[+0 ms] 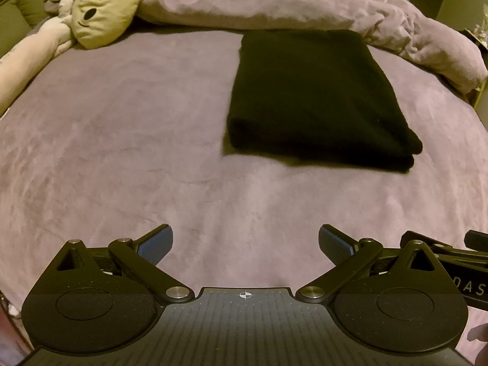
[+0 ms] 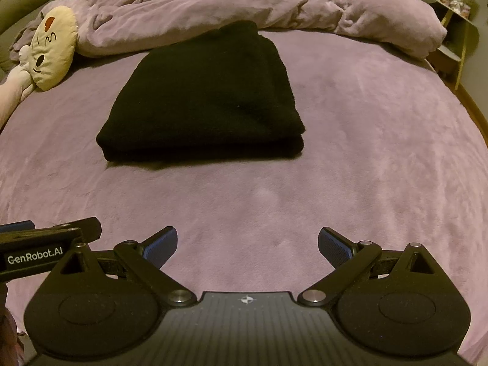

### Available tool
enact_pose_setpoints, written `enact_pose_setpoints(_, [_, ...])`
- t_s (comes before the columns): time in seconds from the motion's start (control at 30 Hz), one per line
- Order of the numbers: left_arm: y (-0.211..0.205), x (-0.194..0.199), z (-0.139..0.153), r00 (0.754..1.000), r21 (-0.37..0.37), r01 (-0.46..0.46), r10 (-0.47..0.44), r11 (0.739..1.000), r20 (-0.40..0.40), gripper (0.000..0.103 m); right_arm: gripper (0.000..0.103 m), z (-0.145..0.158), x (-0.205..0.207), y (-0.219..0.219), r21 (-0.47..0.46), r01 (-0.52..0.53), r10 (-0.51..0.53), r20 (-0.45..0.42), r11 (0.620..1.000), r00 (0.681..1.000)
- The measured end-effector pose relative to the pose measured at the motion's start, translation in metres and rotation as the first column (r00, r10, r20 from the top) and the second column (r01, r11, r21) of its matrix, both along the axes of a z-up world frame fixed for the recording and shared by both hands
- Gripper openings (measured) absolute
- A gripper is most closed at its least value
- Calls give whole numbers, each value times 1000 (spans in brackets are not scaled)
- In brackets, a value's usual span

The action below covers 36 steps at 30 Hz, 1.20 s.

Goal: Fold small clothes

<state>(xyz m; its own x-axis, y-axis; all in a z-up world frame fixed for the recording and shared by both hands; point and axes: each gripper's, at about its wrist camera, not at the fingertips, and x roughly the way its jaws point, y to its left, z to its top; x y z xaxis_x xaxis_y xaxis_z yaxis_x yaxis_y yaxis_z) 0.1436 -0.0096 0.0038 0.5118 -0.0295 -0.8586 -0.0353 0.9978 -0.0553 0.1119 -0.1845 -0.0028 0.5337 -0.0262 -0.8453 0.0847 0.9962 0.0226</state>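
A black garment lies folded into a thick rectangle on the purple bed sheet. It also shows in the right wrist view, ahead and a little left. My left gripper is open and empty, held back from the garment over bare sheet. My right gripper is open and empty, also well short of the garment. The two grippers are side by side; part of the right one shows at the left view's right edge, and part of the left one at the right view's left edge.
A crumpled purple duvet is bunched along the far side of the bed. A cream cat-face plush lies at the far left, also in the right wrist view. A small side table stands past the bed's right edge.
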Motion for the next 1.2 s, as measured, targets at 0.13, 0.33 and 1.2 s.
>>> enact_pose_setpoints(0.13, [-1,-1,0,1000,-2,-2,2,1000,0,103,99,0,-1,0,2,-2,2,2,1000,1000])
enact_pose_setpoints(0.33, [-1,-2,0,1000,6,-8,8,1000,2,103,99,0,-2,-1,6,1,-1,2,1000,1000])
enact_pose_setpoints(1.2, [-4,-4,1,1000,8,1,-1,1000,4,103,99,0,-5,-3,11,2,-2,3,1000,1000])
